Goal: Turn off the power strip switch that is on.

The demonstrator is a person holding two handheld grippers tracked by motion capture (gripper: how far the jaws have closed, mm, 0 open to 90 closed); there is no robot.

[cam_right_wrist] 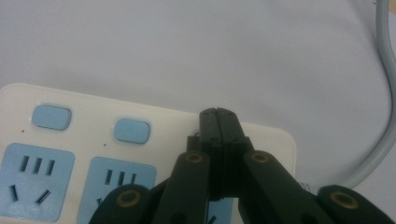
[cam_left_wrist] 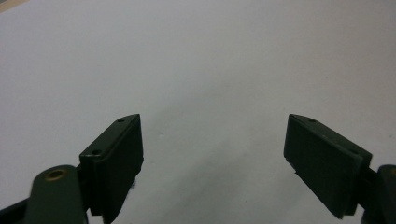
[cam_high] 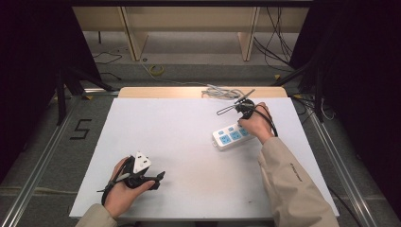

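At seven o'clock on the white rectangular tabletop [cam_high: 189, 142], the left tool [cam_high: 160, 178] rests low in the person's left hand [cam_high: 124, 191], pointing toward three o'clock. Its two black jaws stand wide apart with nothing between them; the left gripper view looks past them onto bare white surface.

Toward two o'clock lies the white plastic power strip with pale blue sockets and blue push switches [cam_high: 231, 135], flat on the tabletop and angled so that its cabled end points to the far right corner. Its grey round cable [cam_right_wrist: 380, 130] leaves that end and curves away toward twelve o'clock, where a loose coil lies at the far edge.

Over the cabled end of the strip, the right tool [cam_right_wrist: 218, 112] is held by the right hand [cam_high: 257, 124]. Its jaws are pressed together, tip to tip, with nothing clamped. The closed tip sits at the strip's top face, just beside the second blue push switch [cam_right_wrist: 132, 130]; whether it touches the plastic cannot be told.

Judged step: pressing a switch with the closed tip.
- Keep the jaws together so the tip acts as one firm point.
- Centre the tip on the switch face before loading it; at present it lies off to the side.
- Press straight down; a slanted push may slide the strip.
- If the strip shifts, steady its nine o'clock end with the left tool.
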